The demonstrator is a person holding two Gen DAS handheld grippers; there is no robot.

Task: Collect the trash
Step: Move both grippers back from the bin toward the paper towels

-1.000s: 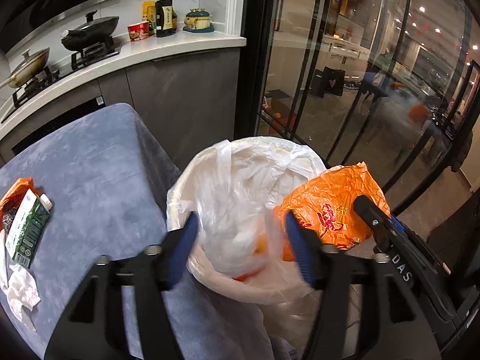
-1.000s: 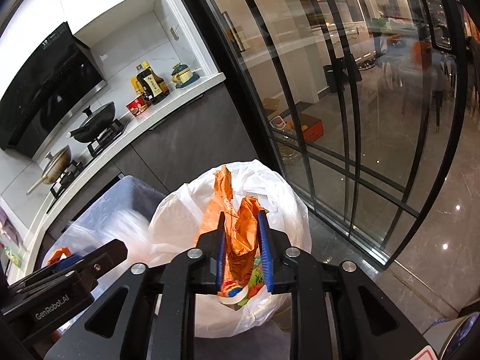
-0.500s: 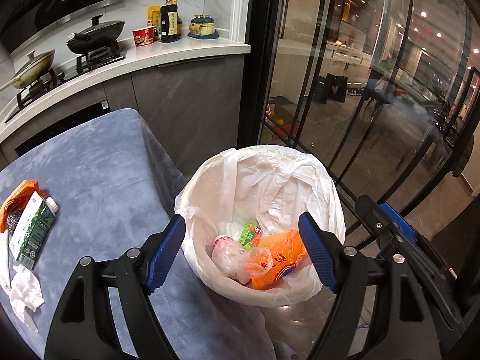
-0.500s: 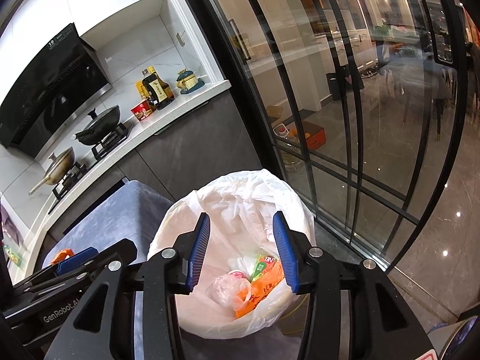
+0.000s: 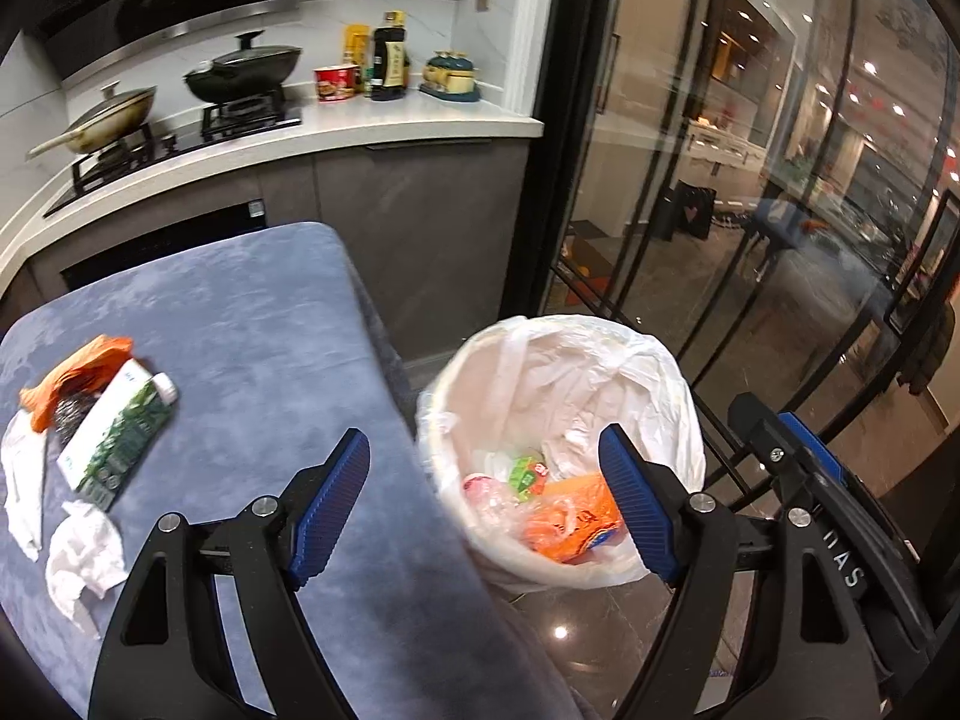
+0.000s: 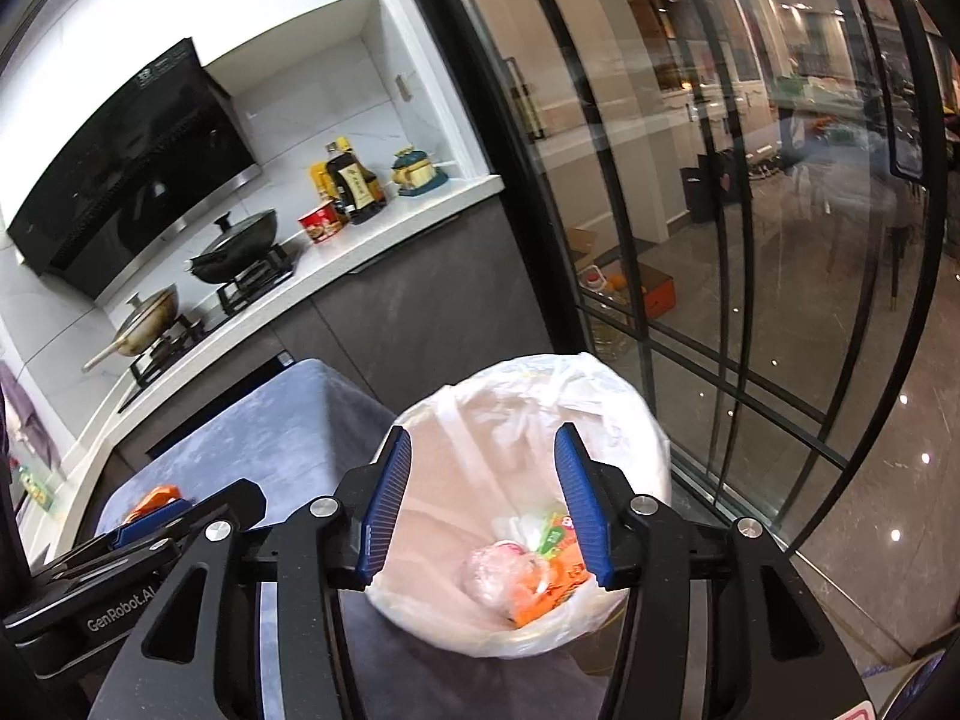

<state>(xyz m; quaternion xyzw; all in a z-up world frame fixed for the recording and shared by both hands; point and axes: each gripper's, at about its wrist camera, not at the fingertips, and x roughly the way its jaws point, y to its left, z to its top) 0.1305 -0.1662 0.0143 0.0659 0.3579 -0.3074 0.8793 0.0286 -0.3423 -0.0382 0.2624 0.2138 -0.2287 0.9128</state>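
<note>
Plastic-lined bin loaded, table trash left: both grippers empty

Blue-grey cloth table was the biggest thing, w/ leftover trash at its far-left side: green-white carton lying flat, orange wrapper just behind and touching it, white tissues in front. Bin w/ white liner stood on floor just beside the table edge, holding orange bag and small bits. Left gripper was wide open, nothing held, straddling table edge and bin. Right gripper was also spread, empty, over the bin.

Risks (judgement): loose liner rim could snag a finger when pulling away and tip the bin; tissues are limp, could slip from a pinch; carton overlaps wrapper, so grabbing one may drag the other. Table edge sits between trash and bin. Glass door close behind the bin limits swing.
</note>
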